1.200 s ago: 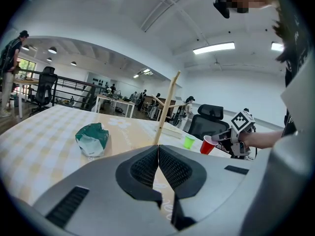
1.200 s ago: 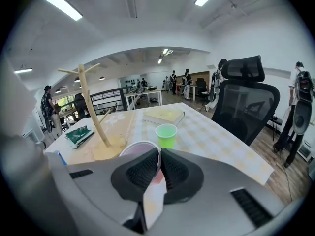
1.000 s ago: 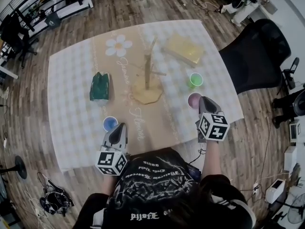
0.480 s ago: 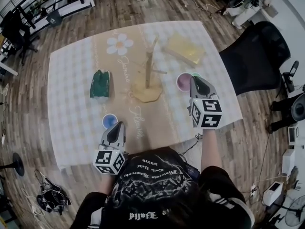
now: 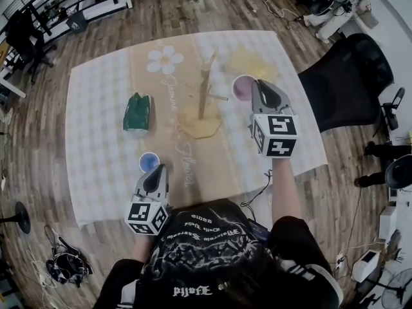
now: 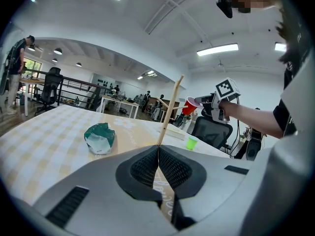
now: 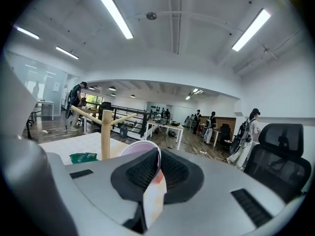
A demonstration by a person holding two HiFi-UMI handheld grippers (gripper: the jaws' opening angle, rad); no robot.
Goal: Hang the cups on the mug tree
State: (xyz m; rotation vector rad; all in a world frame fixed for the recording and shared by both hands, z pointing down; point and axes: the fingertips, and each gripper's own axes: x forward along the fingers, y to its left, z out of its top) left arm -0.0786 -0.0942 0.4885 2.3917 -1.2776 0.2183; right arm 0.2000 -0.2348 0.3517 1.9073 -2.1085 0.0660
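Note:
The wooden mug tree (image 5: 205,90) stands mid-table on a flat base, with bare pegs. My right gripper (image 5: 257,86) is shut on the rim of a red cup (image 5: 243,87) and holds it in the air just right of the tree. In the right gripper view the cup's wall (image 7: 153,191) is pinched between the pads, and the tree (image 7: 106,132) rises to the left. A blue cup (image 5: 149,162) stands just ahead of my left gripper (image 5: 160,170), which is shut and empty near the front edge. A green cup (image 6: 191,143) stands on the table's right side.
A crumpled green bag (image 5: 137,112) lies left of the tree. A flat yellow block (image 5: 248,62) sits at the back right. A black office chair (image 5: 344,76) stands off the table's right edge. The checked tablecloth (image 5: 96,134) hangs over the edges.
My right gripper has lifted the red cup from the table's right side and carried it up and toward the mug tree. The left gripper has stayed put.

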